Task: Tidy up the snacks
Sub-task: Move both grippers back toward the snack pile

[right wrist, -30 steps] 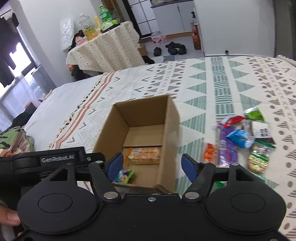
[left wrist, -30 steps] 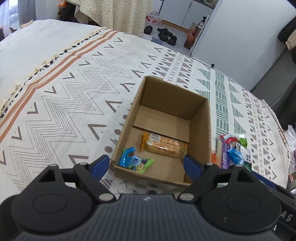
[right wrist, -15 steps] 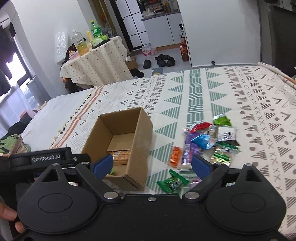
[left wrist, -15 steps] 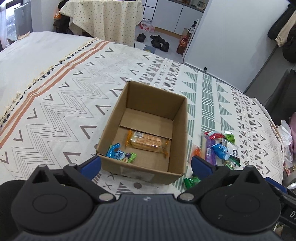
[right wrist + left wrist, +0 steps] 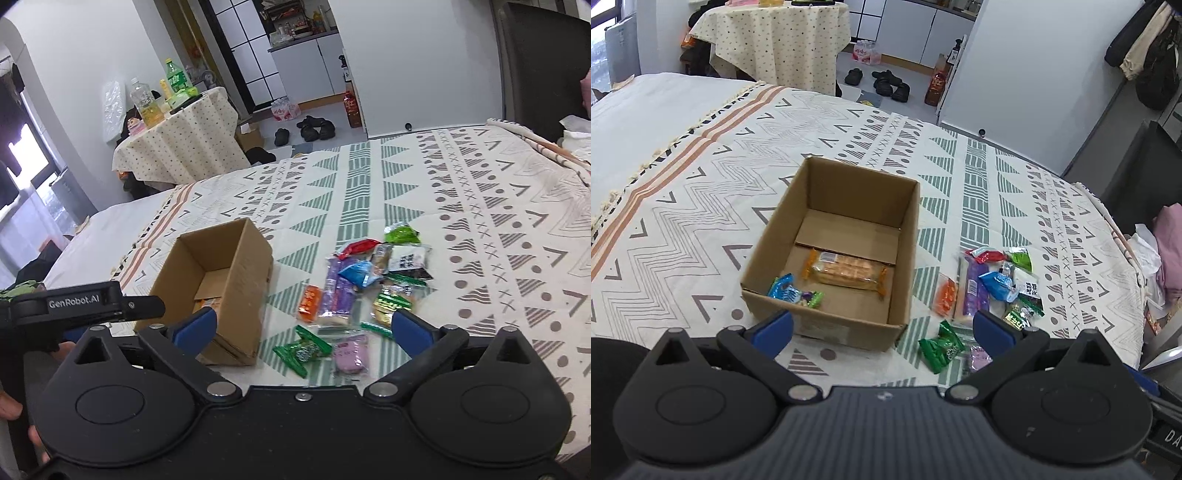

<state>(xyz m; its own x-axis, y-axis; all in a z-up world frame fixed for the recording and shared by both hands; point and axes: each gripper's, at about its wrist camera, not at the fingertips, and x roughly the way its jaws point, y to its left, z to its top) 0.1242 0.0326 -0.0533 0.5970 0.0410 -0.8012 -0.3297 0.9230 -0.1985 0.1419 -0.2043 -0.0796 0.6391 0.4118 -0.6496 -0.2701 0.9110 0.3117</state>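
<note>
An open cardboard box [image 5: 905, 258] [image 5: 251, 280] sits on the patterned bedspread [image 5: 701, 206]. Inside lie an orange cracker packet [image 5: 846, 273] and a blue-green candy packet [image 5: 794, 295]. To its right is a loose pile of snack packets [image 5: 993, 288] [image 5: 369, 280], with a green packet [image 5: 940, 350] [image 5: 301, 349] and a purple one [image 5: 351, 354] nearest me. My left gripper [image 5: 884, 326] hangs open before the box's near wall, holding nothing. My right gripper [image 5: 303, 328] is opening over the near end of the pile, nothing gripped. The left gripper's black body [image 5: 88, 302] shows left of the box.
A table with a dotted cloth [image 5: 181, 140] and bottles stands beyond the bed. Shoes [image 5: 314, 129] lie on the floor near white cabinets. A dark chair back [image 5: 1137, 177] and pink cloth [image 5: 1171, 254] border the bed's right edge. A hand [image 5: 11, 406] shows at lower left.
Both grippers have pulled back from the box and spread their jaws wider. The snack pile right of the box has come fully into both views. The packets in the box lie unchanged.
</note>
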